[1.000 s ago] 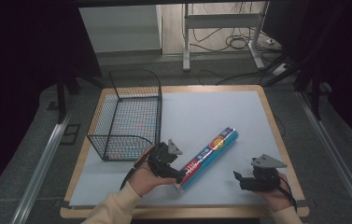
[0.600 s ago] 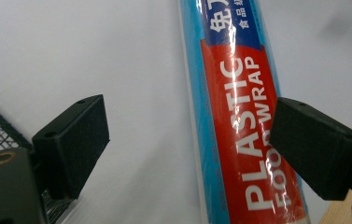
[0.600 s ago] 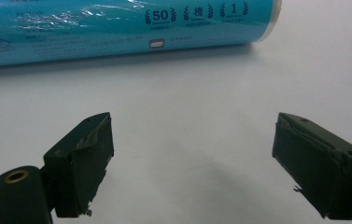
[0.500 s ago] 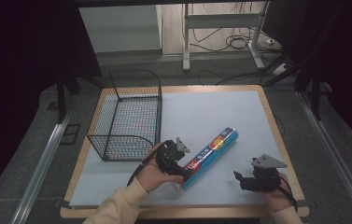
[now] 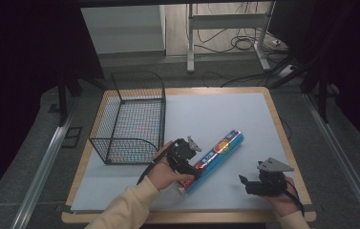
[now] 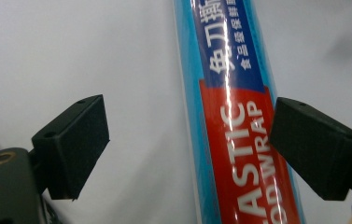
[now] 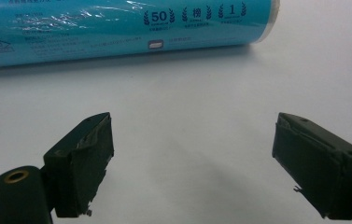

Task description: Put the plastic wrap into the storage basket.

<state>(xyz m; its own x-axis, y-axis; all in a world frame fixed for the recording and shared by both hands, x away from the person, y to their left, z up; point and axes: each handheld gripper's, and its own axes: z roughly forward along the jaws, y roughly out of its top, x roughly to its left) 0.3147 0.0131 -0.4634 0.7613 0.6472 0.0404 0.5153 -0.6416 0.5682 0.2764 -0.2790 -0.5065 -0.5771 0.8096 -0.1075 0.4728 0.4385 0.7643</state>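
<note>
Since a second ago our left gripper has slid rightward from beside the basket onto the near end of the plastic wrap roll, while our right gripper has stayed parked near the table's front edge.

From the high view, the roll lies on the pale mat, slanting from about 7 o'clock up to 1 o'clock, with the wire basket just beside it at 9 o'clock. The right gripper sits at 4 o'clock of the roll, apart from it.

In the left gripper view, the jaws stand wide and the roll runs between them, much nearer the right-hand jaw and not yet pinched. We judge the step in hand to be the grasp, so we should shift until the tube is centred and lower further, then close square across it, since a glossy round tube would likely squirt out of a lopsided pinch.

In the right gripper view, the jaws are also wide and hold nothing, with the roll lying across at 12 o'clock, well ahead of them
</note>
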